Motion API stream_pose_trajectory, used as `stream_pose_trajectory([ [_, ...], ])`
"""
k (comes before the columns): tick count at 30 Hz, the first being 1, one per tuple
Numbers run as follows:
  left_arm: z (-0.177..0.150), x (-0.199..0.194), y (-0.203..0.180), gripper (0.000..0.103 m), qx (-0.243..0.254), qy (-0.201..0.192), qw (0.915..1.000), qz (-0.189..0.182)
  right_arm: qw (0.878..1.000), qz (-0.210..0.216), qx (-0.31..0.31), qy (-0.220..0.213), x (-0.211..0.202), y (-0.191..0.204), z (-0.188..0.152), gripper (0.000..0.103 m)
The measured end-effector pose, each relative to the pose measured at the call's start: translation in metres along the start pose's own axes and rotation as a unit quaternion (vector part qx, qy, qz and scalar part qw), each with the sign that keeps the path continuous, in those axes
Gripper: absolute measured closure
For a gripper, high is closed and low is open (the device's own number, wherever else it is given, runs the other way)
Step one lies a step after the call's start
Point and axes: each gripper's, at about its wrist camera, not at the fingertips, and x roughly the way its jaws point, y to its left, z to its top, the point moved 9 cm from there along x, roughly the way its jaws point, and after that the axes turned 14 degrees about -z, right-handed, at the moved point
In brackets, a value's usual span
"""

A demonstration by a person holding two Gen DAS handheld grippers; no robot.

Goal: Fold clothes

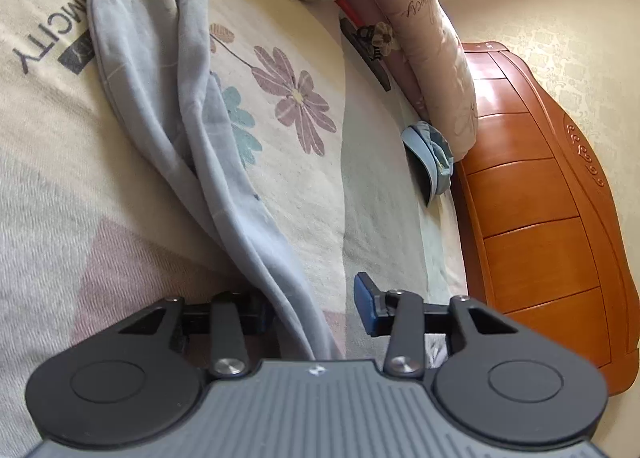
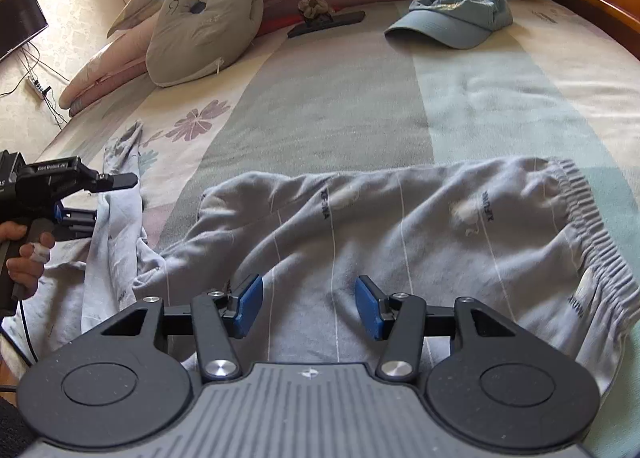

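Both grippers' fingers are spread — right gripper (image 2: 309, 306) over the grey trousers (image 2: 400, 226) on the bed (image 2: 340, 98), left gripper (image 1: 316, 308) astride a trouser leg (image 1: 256, 218) at left. Soft, light, floppy — best pinched at the waistband (image 2: 592, 218) or hem.

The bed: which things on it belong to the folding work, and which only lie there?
For the job:
- grey trousers
- left gripper, open around a trouser leg
- right gripper, open above the trousers

Lying about:
- blue cap
- grey cushion
- pink quilt roll
- flower hair clip
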Motion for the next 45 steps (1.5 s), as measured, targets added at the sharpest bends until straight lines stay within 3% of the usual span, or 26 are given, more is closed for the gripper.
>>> stream_pose_trajectory([
  [1,0.002,0.0,0.003,0.07,-0.008,-0.005,1.0,0.002,1.0,0.0,0.0,0.001,0.001,0.0,-0.001,0.046],
  [3,0.003,-0.001,0.008,0.092,-0.013,-0.009,0.9998,0.014,1.0,0.002,0.0,0.001,0.0,0.0,-0.002,0.044],
  [5,0.002,-0.001,0.009,0.094,-0.013,-0.014,0.9995,0.024,1.0,0.002,-0.002,0.001,0.0,0.001,-0.003,0.044],
  [12,-0.005,-0.023,-0.026,0.095,0.043,-0.05,0.9969,0.041,1.0,0.009,-0.014,0.003,-0.003,0.001,-0.003,0.044],
  [15,-0.013,-0.046,-0.051,0.095,0.087,-0.074,0.9919,0.055,1.0,0.016,-0.018,0.0,-0.007,-0.001,0.001,0.043],
  [19,-0.026,-0.078,-0.082,0.095,0.151,-0.105,0.9784,0.093,0.999,0.024,-0.027,-0.006,-0.011,-0.004,0.008,0.043],
  [29,-0.074,-0.143,-0.106,0.095,0.207,-0.159,0.9489,0.177,0.996,0.046,-0.074,0.011,-0.004,-0.001,0.019,0.043],
  [35,-0.089,-0.166,-0.107,0.095,0.244,-0.175,0.9307,0.209,0.994,0.054,-0.094,0.019,0.002,0.014,0.02,0.043],
  [38,-0.093,-0.17,-0.104,0.095,0.256,-0.173,0.9277,0.21,0.994,0.051,-0.097,0.023,0.001,0.02,0.018,0.043],
  [45,-0.106,-0.177,-0.079,0.095,0.265,-0.132,0.9314,0.212,0.993,0.024,-0.11,0.028,-0.006,0.03,0.006,0.043],
])
